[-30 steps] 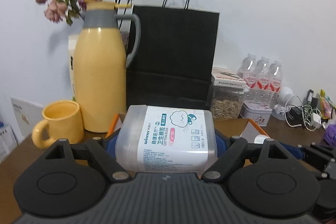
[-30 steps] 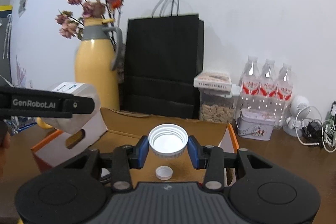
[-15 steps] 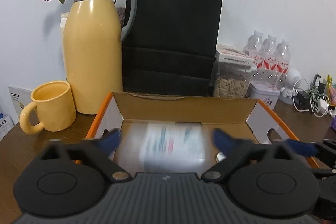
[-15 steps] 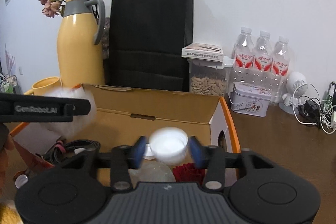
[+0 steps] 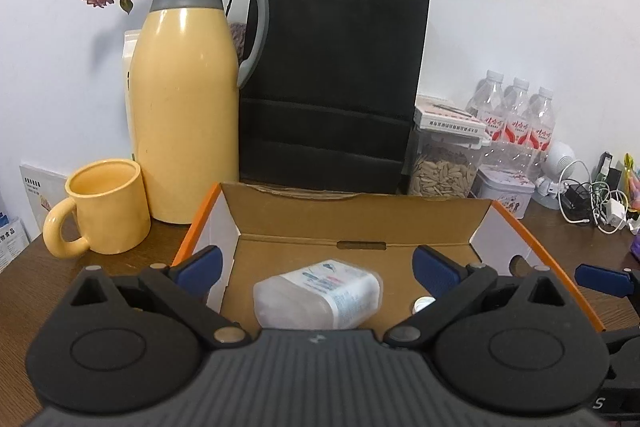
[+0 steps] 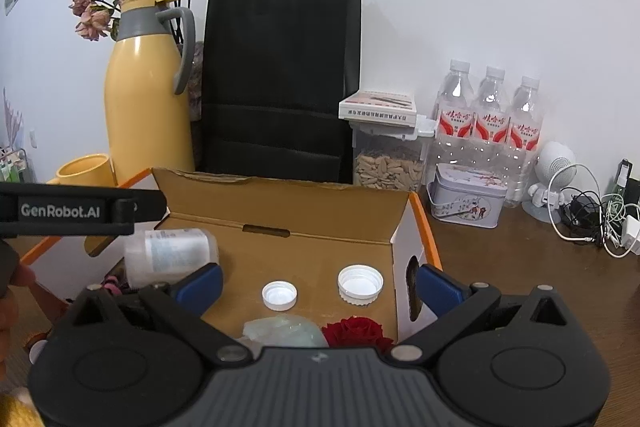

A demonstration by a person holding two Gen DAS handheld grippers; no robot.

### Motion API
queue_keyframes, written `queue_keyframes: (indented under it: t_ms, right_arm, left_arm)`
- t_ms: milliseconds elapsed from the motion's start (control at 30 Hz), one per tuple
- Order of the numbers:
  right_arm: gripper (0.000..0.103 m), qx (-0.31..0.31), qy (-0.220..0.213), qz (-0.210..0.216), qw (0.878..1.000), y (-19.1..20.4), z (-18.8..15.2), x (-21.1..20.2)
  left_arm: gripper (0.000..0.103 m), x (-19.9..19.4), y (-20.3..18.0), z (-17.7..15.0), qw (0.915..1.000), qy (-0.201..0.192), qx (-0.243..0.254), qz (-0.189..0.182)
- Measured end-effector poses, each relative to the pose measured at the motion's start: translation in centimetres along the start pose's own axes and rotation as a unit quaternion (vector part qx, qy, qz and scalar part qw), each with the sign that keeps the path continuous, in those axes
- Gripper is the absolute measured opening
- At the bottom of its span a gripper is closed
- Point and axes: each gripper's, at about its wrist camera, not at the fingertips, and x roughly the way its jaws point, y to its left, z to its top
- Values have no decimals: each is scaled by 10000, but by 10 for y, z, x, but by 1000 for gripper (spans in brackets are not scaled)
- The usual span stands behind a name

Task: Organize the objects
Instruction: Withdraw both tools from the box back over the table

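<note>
An open cardboard box [image 5: 360,223] with orange edges stands on the brown table; it also shows in the right wrist view [image 6: 280,211]. A clear cotton-bud tub [image 5: 320,293] lies tilted inside it, seen too in the right wrist view [image 6: 170,255]. My left gripper [image 5: 316,267] is open and empty above the tub. My right gripper [image 6: 318,283] is open and empty over the box. A large white cap [image 6: 360,283] and a small white cap [image 6: 279,295] lie on the box floor, with a red rose [image 6: 354,333] and a pale lump [image 6: 280,333] nearer me.
Behind the box stand a yellow thermos [image 5: 184,107], a yellow mug [image 5: 102,207], a black paper bag [image 5: 332,79], a seed jar [image 6: 386,163], a tin [image 6: 466,201], three water bottles [image 6: 490,115] and tangled cables [image 6: 592,215].
My left gripper opened and dropped the cotton-bud tub into the box. My right gripper opened and dropped the large white cap, which now lies on the box floor. Both grippers came down over the box.
</note>
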Motion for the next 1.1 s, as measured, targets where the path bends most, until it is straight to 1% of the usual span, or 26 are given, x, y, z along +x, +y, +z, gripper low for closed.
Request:
queue_keyframes:
  t_ms: [167, 333, 400, 533, 767, 1100]
  right_arm:
    - [103, -53, -134, -48, 9999, 0, 4, -14]
    - [103, -87, -404, -106, 9991, 1, 8, -40]
    - [103, -117, -425, -166, 9989, 4, 8, -49]
    - [103, -181, -456, -110, 9987, 9, 5, -68]
    - [103, -210, -486, -104, 9985, 15, -8, -109]
    - [103, -229, -401, -104, 9989, 21, -35, -164]
  left_arm:
    - [103, -19, 5, 3, 9998, -175, -38, -37]
    - [103, -45, 12, 6, 9992, -388, -54, -112]
    - [103, -56, 14, 5, 9991, -404, -56, -113]
    - [103, -80, 19, 1, 9987, -485, -26, -145]
    - [103, -119, 30, -7, 9987, -496, 57, -134]
    - [103, -162, 55, -30, 9996, -289, 6, -5]
